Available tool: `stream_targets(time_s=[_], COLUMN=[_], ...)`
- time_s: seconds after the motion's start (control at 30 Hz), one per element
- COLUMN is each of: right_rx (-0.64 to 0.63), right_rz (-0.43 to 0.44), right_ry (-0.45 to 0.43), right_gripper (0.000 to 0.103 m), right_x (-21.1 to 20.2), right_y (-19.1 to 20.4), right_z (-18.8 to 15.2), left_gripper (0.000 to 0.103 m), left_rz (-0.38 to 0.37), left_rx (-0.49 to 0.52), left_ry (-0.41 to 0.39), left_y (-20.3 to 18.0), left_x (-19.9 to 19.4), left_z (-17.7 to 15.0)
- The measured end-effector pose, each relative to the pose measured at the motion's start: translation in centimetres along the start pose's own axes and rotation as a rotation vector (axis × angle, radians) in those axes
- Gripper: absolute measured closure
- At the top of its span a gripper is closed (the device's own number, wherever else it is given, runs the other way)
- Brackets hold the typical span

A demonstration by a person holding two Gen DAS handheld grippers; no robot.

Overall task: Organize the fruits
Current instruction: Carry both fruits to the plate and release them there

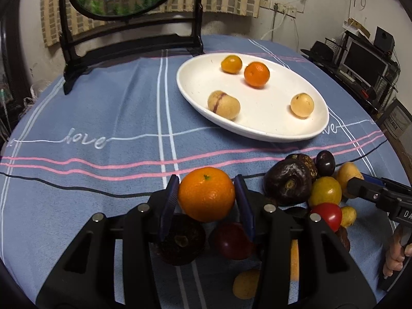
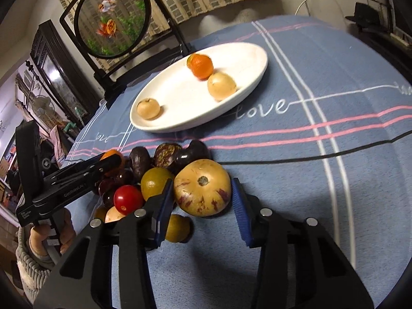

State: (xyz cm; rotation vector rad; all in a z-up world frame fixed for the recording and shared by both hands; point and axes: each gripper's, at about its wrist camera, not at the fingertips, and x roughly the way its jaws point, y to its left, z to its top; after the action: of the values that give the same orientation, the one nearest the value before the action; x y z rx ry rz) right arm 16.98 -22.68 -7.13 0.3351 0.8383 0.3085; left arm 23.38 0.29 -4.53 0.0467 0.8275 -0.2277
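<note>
A: Covering the table, a blue striped cloth [image 1: 103, 118] carries a white oval plate [image 1: 195, 97] with four fruits on it.

B: And the grippers?

A: The left gripper [image 1: 206, 195] grips an orange [image 1: 206, 194], raised above the fruit pile [image 1: 303, 185]. The right gripper [image 2: 202, 200] stands wide around a streaked yellow melon [image 2: 202, 188], pads not touching.
</note>
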Motion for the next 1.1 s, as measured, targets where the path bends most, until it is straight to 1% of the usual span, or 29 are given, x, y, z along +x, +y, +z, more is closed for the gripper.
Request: stream_targets(time_s=[0.1, 0.2, 0.3, 0.37, 0.5, 0.63, 0.73, 0.87, 0.97, 1.0, 1.1], right_rx=[0.004, -0.004, -0.021, -0.020, -0.047, -0.069, -0.096, -0.104, -0.110, -0.114, -0.127], right_rz=[-0.010, -0.023, -0.031, -0.018, -0.024, -0.012, -0.026, -0.052, -0.098, -0.110, -0.148], right_ry=[-0.034, -0.107, -0.181, -0.207, -0.270, -0.293, -0.270, -0.194, -0.128, -0.110, -0.074], right_gripper=[0.059, 0.059, 0.059, 0.059, 0.058, 0.058, 0.058, 0.058, 0.059, 0.059, 0.059], right_x=[-0.8, -2.7, -4.7, -5.6, -6.7, -5.6, -2.2, 2.9, 6.3, 7.1, 8.8], right_y=[0.0, 0.3, 0.9, 1.2, 2.3, 3.8, 4.8, 4.8, 3.9, 3.6, 2.8], right_z=[0.0, 0.0, 0.6, 1.8, 5.7, 9.4, 11.9, 13.0, 13.3, 13.2, 12.9], left_gripper=[0.058, 0.058, 0.058, 0.058, 0.058, 0.058, 0.058, 0.058, 0.058, 0.058, 0.058], left_rz=[0.020, 0.040, 0.048, 0.048, 0.096, 0.110, 0.116, 0.127, 0.119, 0.120, 0.118], left_rx=[-0.009, -0.011, -0.013, -0.015, -0.001, -0.014, -0.012, 0.001, -0.006, -0.004, -0.008], left_ry=[-0.046, -0.121, -0.169, -0.183, -0.212, -0.202, -0.178, -0.124, -0.081, -0.058, -0.033], left_y=[-0.1, -0.1, 0.1, 0.1, -0.4, -1.0, -1.4, -1.5, -1.0, -0.8, -0.3], left_x=[-1.5, -4.4, -6.6, -7.5, -7.3, -4.2, -1.0, 3.4, 6.1, 7.1, 8.9], left_z=[0.1, 0.6, 1.7, 3.1, 6.3, 9.7, 11.2, 12.2, 12.1, 12.0, 11.9])
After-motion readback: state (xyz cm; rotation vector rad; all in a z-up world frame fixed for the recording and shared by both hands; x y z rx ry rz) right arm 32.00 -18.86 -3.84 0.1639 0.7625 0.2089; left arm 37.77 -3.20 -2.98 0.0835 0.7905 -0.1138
